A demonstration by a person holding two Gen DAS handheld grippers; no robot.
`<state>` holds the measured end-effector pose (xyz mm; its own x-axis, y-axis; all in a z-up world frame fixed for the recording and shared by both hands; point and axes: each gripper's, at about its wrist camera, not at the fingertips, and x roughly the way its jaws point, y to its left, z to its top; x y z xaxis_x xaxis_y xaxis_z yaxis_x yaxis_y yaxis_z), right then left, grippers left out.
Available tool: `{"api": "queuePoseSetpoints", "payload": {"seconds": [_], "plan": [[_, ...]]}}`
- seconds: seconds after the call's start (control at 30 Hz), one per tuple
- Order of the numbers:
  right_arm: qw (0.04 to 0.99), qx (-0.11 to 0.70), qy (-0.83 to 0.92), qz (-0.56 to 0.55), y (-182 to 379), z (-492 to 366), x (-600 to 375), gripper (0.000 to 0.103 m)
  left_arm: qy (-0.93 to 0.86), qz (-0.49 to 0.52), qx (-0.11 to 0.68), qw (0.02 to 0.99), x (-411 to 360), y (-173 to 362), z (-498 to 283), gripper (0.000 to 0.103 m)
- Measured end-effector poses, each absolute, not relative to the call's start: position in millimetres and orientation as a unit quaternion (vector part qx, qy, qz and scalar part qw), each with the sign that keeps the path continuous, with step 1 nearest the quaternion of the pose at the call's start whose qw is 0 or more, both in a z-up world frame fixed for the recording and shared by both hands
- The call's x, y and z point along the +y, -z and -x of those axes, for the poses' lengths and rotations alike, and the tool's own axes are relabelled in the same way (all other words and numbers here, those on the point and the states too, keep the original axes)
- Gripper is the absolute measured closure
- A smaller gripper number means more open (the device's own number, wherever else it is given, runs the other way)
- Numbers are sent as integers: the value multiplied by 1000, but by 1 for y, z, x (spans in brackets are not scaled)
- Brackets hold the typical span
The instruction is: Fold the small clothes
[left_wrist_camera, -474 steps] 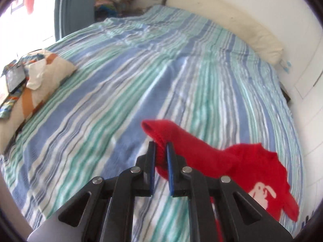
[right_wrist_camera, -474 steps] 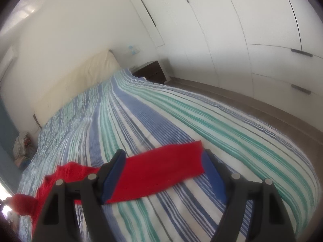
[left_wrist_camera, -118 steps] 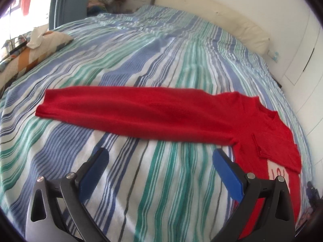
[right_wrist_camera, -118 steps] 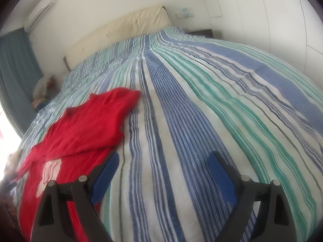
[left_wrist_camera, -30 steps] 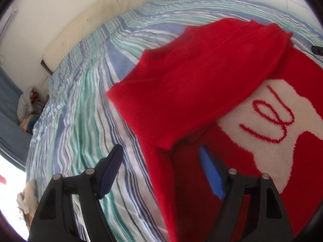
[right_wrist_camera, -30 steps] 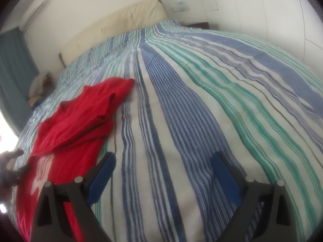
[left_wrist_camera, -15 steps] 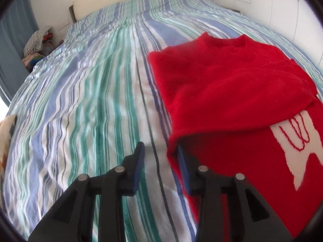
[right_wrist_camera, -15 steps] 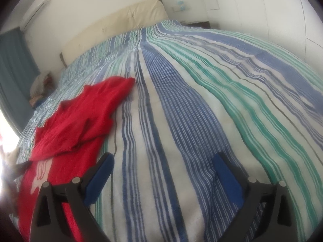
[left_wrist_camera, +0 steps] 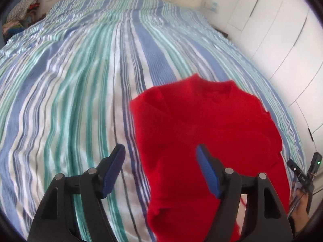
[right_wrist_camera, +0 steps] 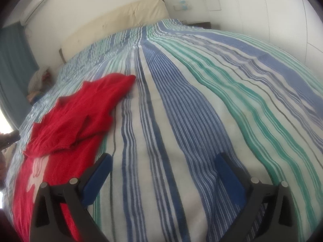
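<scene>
Since half a second ago my left tongs [left_wrist_camera: 160, 168] have spread wide again and released the sleeve, leaving it folded across the chest. Below them, the red knitted sweater with a white motif [left_wrist_camera: 201, 133] lies on the striped blue-and-green bedspread [left_wrist_camera: 70, 92], its long axis running away toward the cream headboard [right_wrist_camera: 121, 18]. My right tongs [right_wrist_camera: 163, 171] gape empty over bare stripes, with the sweater to their left; its hem looks, I think, nearest me.
</scene>
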<state>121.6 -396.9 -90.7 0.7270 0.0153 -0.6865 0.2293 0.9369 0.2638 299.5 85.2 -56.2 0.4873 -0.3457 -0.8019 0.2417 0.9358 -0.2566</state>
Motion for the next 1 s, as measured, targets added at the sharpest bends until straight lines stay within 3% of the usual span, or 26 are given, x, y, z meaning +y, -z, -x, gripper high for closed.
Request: {"api": "queuePoseSetpoints", "payload": {"seconds": [0.07, 0.13, 0.23, 0.3, 0.4, 0.5, 0.53, 0.57, 0.6, 0.73, 0.77, 0.9, 1.0], "plan": [[914, 361, 54, -175, 91, -120, -399, 2, 130, 40, 500, 855, 80, 75, -319, 95], [914, 359, 51, -180, 91, -119, -401, 2, 98, 46, 496, 862, 87, 84, -326, 93], [914, 359, 50, -180, 91, -119, -401, 2, 93, 67, 489, 865, 97, 81, -318, 83], [914, 361, 51, -179, 91, -120, -401, 2, 90, 55, 472, 875, 102, 69, -302, 55], [913, 365, 54, -174, 91, -121, -400, 2, 110, 54, 435, 892, 109, 48, -272, 26], [913, 368, 57, -168, 91, -122, -398, 2, 118, -1, 449, 886, 96, 53, -261, 29], [913, 368, 58, -167, 92, -122, -397, 2, 101, -29, 470, 877, 92, 64, -261, 36], [913, 368, 59, -166, 92, -122, -397, 2, 86, -43, 492, 865, 93, 76, -263, 51], [913, 368, 59, -165, 91, -121, -397, 2, 83, -34, 507, 858, 99, 87, -262, 55], [914, 362, 53, -174, 91, -119, -399, 2, 54, -3, 498, 866, 119, 86, -239, 57], [915, 360, 52, -176, 91, -118, -399, 2, 55, 6, 496, 867, 122, 82, -233, 55], [914, 363, 53, -174, 91, -119, -399, 2, 66, 42, 452, 888, 124, 58, -198, 25], [914, 362, 53, -175, 91, -119, -399, 2, 62, 55, 410, 908, 124, 43, -174, 16]]}}
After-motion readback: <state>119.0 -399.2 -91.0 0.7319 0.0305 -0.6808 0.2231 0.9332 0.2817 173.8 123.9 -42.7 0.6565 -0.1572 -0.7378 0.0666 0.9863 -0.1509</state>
